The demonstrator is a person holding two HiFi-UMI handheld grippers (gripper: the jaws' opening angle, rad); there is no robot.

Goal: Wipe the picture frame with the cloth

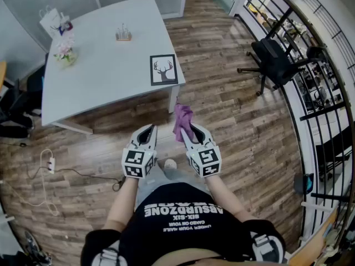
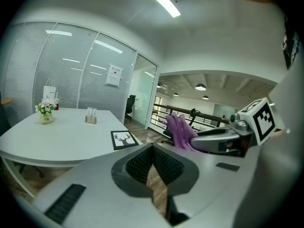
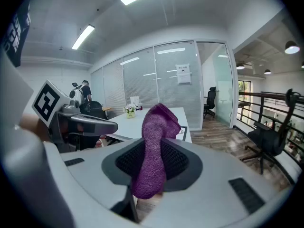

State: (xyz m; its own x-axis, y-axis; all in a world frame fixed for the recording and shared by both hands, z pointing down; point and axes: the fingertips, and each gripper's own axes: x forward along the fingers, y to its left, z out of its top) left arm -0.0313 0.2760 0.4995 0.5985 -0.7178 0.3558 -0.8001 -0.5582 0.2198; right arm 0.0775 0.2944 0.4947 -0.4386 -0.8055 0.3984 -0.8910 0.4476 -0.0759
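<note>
A black picture frame (image 1: 163,70) with a deer print lies flat at the near right corner of the white table (image 1: 105,65); it also shows in the left gripper view (image 2: 123,139). My right gripper (image 1: 186,128) is shut on a purple cloth (image 1: 182,120), which sticks up between its jaws (image 3: 154,148). My left gripper (image 1: 147,131) is shut with nothing in it. Both grippers hang over the wooden floor, short of the table's corner. The cloth (image 2: 181,132) appears to the right in the left gripper view.
A small flower vase (image 1: 65,51), a white paper bag (image 1: 54,21) and a small holder (image 1: 123,34) stand on the table. A black office chair (image 1: 273,62) is at the right by a black railing (image 1: 321,110). A power strip and cable (image 1: 51,164) lie on the floor at the left.
</note>
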